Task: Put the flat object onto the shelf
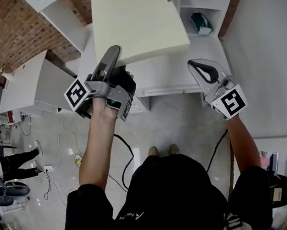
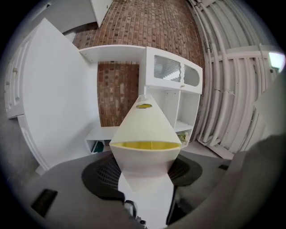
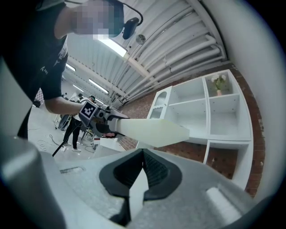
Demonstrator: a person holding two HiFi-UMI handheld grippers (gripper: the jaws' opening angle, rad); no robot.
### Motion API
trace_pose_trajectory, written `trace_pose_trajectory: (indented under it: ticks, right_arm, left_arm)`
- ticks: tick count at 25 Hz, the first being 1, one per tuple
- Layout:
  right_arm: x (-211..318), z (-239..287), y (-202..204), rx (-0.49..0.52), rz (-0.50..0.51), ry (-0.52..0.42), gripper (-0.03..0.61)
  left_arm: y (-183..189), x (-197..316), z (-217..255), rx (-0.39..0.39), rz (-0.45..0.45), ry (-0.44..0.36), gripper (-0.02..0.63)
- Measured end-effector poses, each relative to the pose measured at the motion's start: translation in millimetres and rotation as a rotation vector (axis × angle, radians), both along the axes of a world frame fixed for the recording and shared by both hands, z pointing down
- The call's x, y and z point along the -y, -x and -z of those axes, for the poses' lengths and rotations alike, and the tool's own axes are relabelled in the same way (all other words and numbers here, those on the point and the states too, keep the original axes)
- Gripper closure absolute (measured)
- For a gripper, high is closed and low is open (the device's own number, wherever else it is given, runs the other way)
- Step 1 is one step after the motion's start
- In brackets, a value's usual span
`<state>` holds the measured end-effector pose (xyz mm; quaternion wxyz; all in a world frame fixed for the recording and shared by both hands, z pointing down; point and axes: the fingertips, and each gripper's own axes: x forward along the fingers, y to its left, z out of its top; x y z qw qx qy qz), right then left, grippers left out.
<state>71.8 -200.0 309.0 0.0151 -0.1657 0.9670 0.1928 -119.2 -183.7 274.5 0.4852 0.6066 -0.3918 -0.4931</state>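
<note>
The flat object (image 1: 137,20) is a wide cream-coloured slab, held level above the floor. My left gripper (image 1: 111,58) is shut on its near edge. Edge-on in the left gripper view, the slab (image 2: 144,129) sits clamped between the jaws of the left gripper (image 2: 145,166). The white shelf unit (image 1: 204,6) stands just beyond it; its open compartments (image 2: 178,112) face me. My right gripper (image 1: 200,70) hovers to the slab's right, shut and empty. From the right gripper view its closed tips (image 3: 143,153) point at the slab (image 3: 154,131) and the shelf unit (image 3: 210,114).
A teal object (image 1: 201,23) lies in one shelf compartment. A low white cabinet (image 1: 35,89) stands at the left. Cables (image 1: 125,150) trail over the grey floor by my feet. Another person (image 1: 7,162) stands at the far left. A small plant (image 3: 218,83) sits on a top shelf.
</note>
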Motion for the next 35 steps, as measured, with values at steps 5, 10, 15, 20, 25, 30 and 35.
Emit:
trace_pose_trajectory:
  ticks: [5,10,15,20,25,30,35]
  right_arm:
    - [5.0,14.2,-4.9,0.014,0.039,-0.028,0.577]
    - [0.7,23.3,-6.2,0.014,0.076,-0.046,0.577]
    - [12.1,34.7,-5.2,0.012,0.053,-0.023,0.577]
    - [13.6,42.6,1.6,0.001,0.014,-0.061,0.577]
    - [23.2,58.0,28.7,-0.034,-0.041,-0.146,0.577]
    - [49.6,89.6,80.6,-0.075,-0.107,-0.28,0.575]
    - [77.6,114.6,126.6,-0.136,-0.214,-0.455,0.543]
  left_arm:
    - [-6.8,11.6,38.8,0.019,0.023,-0.043,0.337]
    - [-0.4,30.4,73.7,0.042,0.051,-0.08,0.337]
    - [16.6,64.4,94.5,0.047,0.054,-0.099,0.337]
    - [32.6,88.4,98.8,0.029,0.042,-0.117,0.337]
    - [56.0,116.1,100.1,0.035,0.016,-0.1,0.336]
    - [87.9,148.6,110.1,0.041,-0.007,-0.078,0.336]
    - [109.0,172.5,114.0,0.031,-0.043,-0.07,0.334]
